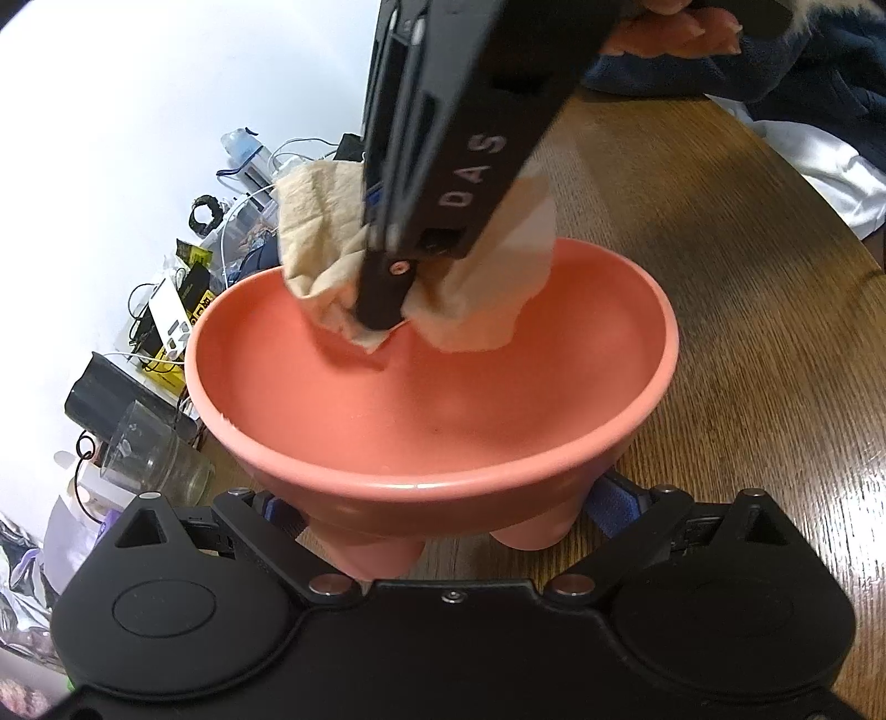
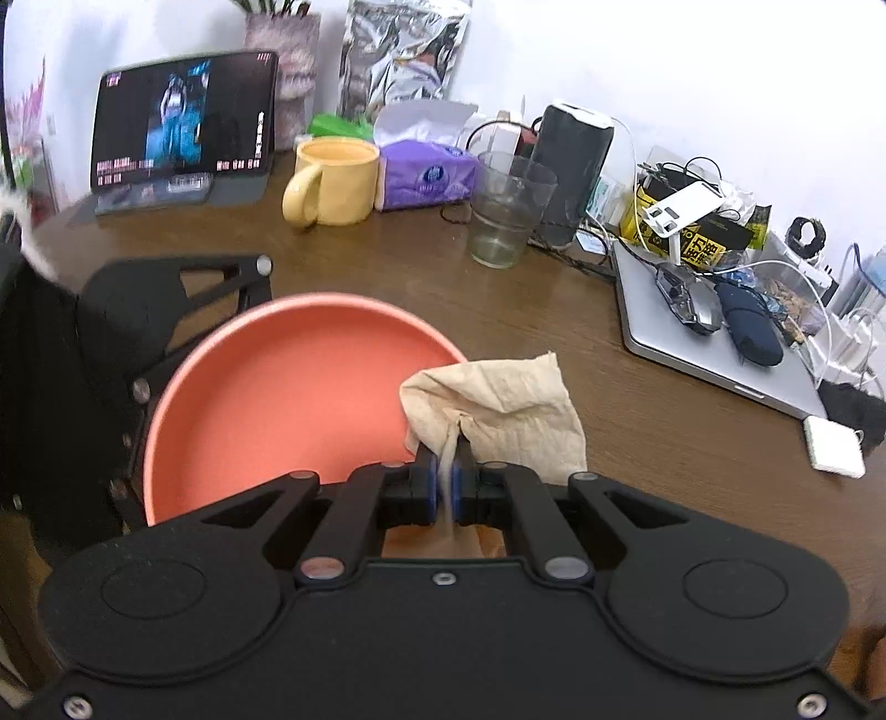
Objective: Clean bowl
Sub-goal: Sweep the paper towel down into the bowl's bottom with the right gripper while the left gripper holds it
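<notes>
We see the right gripper point(image 2: 442, 487) with its blue-padded fingers pressed nearly together, pinching a crumpled beige cloth point(image 2: 498, 410) between them. In the left wrist view that same gripper point(image 1: 382, 315) comes down from above, its tips and the cloth point(image 1: 476, 299) lowered inside the far side of the bowl point(image 1: 432, 387); whether the cloth touches the inner wall we cannot tell. A hand point(image 1: 675, 33) grips the tool at the top edge.

The left gripper point(image 1: 443, 515) has its fingers spread wide on either side of the bowl's footed base, the blue pads close against it; actual contact is hidden beneath the rim, so we cannot tell whether it clamps.

The salmon-pink bowl point(image 2: 288, 399) stands upright on a brown wooden table point(image 2: 637, 421), its inside smooth and bare.

Farther out, along the wall, we see a yellow mug point(image 2: 332, 183), a purple tissue box point(image 2: 423, 174), a clear glass point(image 2: 506, 210), a tablet point(image 2: 183, 119) showing video, and a silver laptop point(image 2: 709, 354) under a tangle of cables.
</notes>
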